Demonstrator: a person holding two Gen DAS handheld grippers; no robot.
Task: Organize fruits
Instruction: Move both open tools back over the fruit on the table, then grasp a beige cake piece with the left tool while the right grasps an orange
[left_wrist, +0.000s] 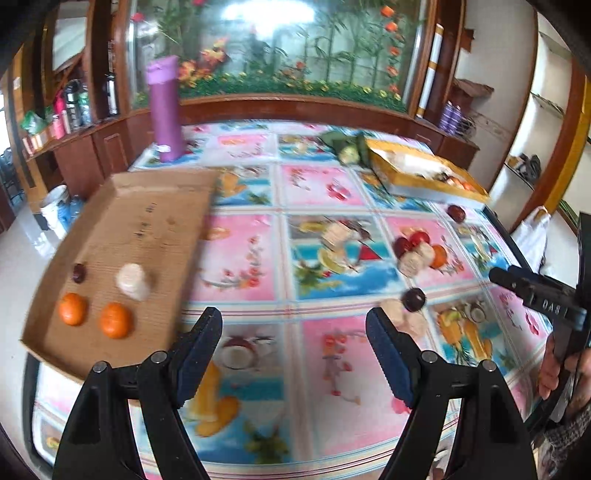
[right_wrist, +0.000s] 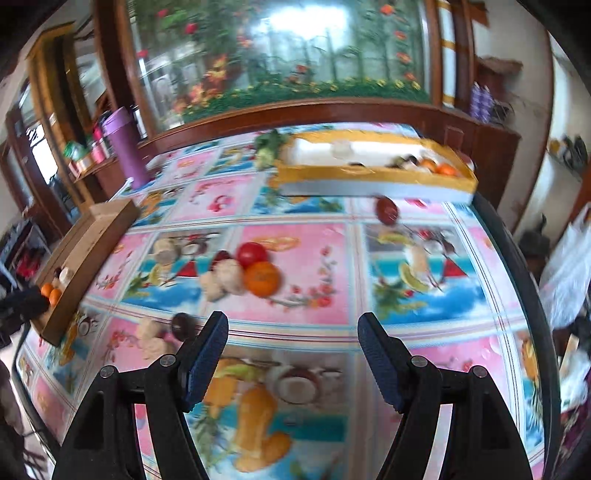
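step in hand: judged to be a reach for the next loose fruit; no fruit is held by either gripper.
left gripper (left_wrist: 293, 345): jaws stand wide apart with nothing between them, only patterned tablecloth (left_wrist: 317, 192) seen in the gap.
right gripper (right_wrist: 293, 350): jaws likewise apart and empty; bare cloth lies between the pads.
cardboard tray (left_wrist: 162, 195): to the left of the left jaws, just beyond the left finger; two oranges (left_wrist: 73, 308), a dark plum-like fruit (left_wrist: 78, 272) and a pale lumpy piece (left_wrist: 133, 280) are already laid in it.
fruit cluster (right_wrist: 240, 273): ahead of the right jaws and slightly left of their gap; a red fruit, an orange, a dark fruit and pale knobbly pieces are touching one another.
near pieces: a dark round fruit (right_wrist: 183, 326) and pale lumps lie just beside the right gripper's left finger, outside the gap.
stray fruit: one dark red fruit (right_wrist: 386, 210) sits far ahead, near the yellow box (right_wrist: 369, 181).
how to do it well: one fruit should be centred in the gap before closing; the cluster should be entered from its open side so neighbours are not knocked away; round fruit is judged likely to roll, so the pads should be closed at its widest part.
look of the fruit: small, rounded, glossy where red or orange, dull and bumpy where pale; detail is blurred.
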